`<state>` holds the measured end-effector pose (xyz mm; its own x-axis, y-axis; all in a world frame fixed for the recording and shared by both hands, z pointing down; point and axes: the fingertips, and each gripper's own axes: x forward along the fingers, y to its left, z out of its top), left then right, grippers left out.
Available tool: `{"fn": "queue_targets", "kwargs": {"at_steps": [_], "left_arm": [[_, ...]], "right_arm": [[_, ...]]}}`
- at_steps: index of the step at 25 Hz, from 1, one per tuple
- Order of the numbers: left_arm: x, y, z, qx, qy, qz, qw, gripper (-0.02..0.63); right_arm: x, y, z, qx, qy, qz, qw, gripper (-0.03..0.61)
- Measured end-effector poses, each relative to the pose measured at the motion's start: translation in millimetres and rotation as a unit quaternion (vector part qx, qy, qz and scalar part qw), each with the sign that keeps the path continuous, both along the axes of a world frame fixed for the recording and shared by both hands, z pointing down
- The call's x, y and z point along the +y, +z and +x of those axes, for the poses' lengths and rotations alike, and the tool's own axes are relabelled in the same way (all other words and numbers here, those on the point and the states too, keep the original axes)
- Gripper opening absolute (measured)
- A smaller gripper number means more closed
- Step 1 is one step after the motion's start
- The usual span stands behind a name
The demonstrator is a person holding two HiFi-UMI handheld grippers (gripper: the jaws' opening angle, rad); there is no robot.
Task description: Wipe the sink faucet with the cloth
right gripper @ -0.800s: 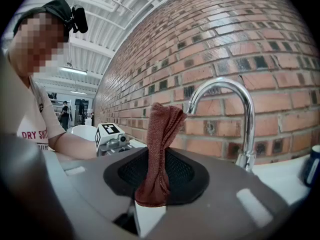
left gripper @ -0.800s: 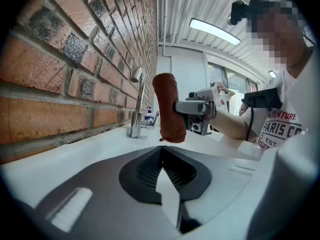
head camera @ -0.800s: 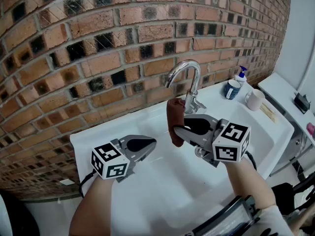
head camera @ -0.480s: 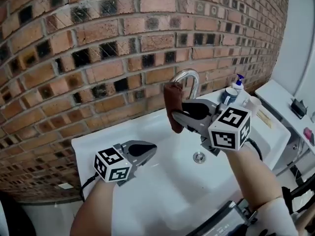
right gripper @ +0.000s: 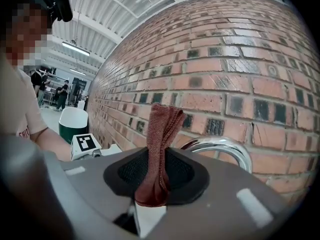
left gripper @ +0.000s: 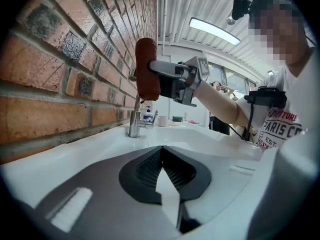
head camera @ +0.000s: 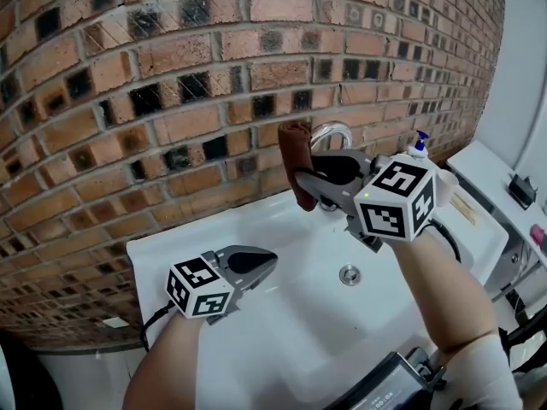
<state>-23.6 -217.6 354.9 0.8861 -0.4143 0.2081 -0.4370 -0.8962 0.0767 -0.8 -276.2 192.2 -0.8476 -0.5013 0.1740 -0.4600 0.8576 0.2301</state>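
Note:
A folded brown cloth stands upright in my right gripper, whose jaws are shut on it. The cloth rises just left of the chrome faucet arch, near the top of the spout; touching or not, I cannot tell. In the left gripper view the cloth hangs high above the faucet base. My left gripper hovers low over the white sink at its left, jaws shut with nothing between them.
A brick wall stands right behind the sink. The drain lies in the basin's middle. A blue-topped pump bottle and a white mug stand on the sink's right ledge. A white counter lies further right.
My right gripper has risen with the cloth, from beside the faucet's lower stem up to the top of the arch. The left gripper has barely shifted.

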Motion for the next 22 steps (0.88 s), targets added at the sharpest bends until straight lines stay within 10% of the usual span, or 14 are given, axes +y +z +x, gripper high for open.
{"fn": "queue_targets", "kwargs": {"at_steps": [22], "left_arm": [[0.6,0.5,0.1,-0.001,0.004,-0.003,1.0,0.006]], "right_arm": [[-20.6,-24.5,21.9,0.023,0.048,0.014,0.998,0.089]]}}
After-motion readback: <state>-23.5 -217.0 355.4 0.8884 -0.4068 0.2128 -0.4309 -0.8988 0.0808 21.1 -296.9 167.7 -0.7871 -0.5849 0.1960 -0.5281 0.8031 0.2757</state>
